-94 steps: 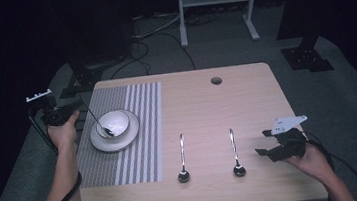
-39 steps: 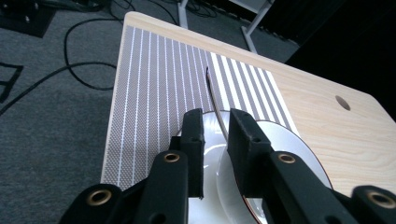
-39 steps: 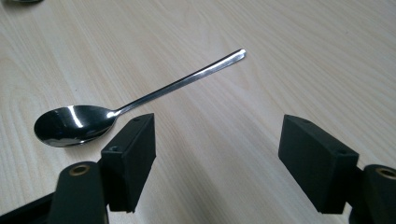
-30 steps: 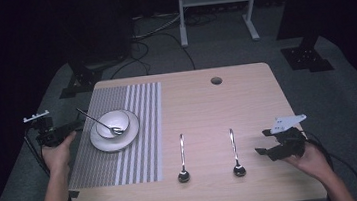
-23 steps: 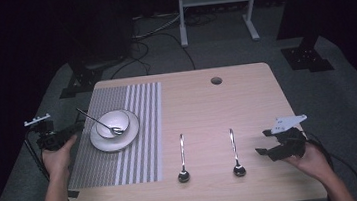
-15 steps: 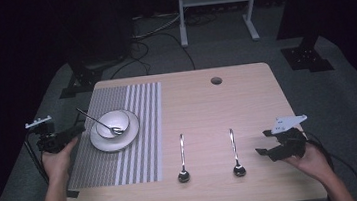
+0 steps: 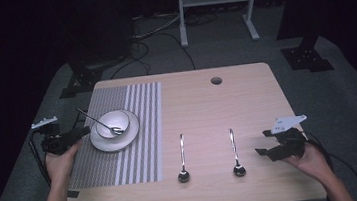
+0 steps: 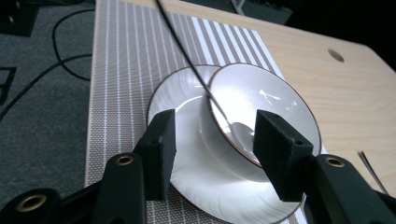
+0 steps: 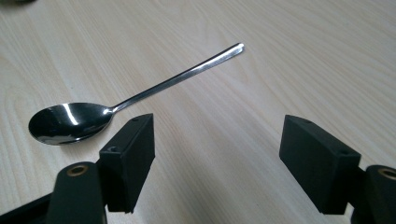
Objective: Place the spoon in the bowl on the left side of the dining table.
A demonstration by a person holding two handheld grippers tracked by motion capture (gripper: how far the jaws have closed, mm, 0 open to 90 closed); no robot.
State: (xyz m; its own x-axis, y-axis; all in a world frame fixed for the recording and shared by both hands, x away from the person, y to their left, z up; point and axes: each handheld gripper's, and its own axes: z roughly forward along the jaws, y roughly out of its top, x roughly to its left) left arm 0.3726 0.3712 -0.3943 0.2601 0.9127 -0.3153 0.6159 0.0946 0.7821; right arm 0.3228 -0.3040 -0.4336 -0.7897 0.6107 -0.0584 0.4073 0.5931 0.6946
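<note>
1. Three spoons on the bench (image 7: 246, 98): one in the bowl (image 7: 112, 123), two on bare wood near the front edge
2. Bowl spoon (image 7: 99, 123) tilted, scoop down inside the bowl, handle leaning on the rim and pointing up toward the far left corner of the mat (image 7: 124, 131)
3. Bowl sitting on a white plate (image 7: 116, 140), plate on the striped mat at the bench's left side
4. Middle spoon (image 7: 182, 158) and right spoon (image 7: 234, 152) lying flat, side by side and apart, long axes running front to back, scoops toward the person, handles pointing away
5. Left claw (image 7: 80, 134) held off the bench's left edge, just beside the plate, aimed at it; jaws parted about halfway with nothing between them
6. In the left gripper view, left claw (image 8: 212, 144) framing plate (image 8: 187, 163) and bowl (image 8: 266, 105); spoon's scoop (image 8: 240, 129) partly hidden by the right jaw, handle cut off at the top edge
7. Right claw (image 7: 264, 143) near the bench's right front, jaws spread wide, empty, pointing left toward the right spoon
8. In the right gripper view, right claw (image 9: 215, 158) over bare wood; spoon (image 9: 121, 105) just beyond the left jaw, lying diagonally, scoop lower left, handle tip upper right
9. Round hole (image 7: 216, 80) in the bench near the far edge
10. Room behind dark; stands and cables on the floor hard to make out
</note>
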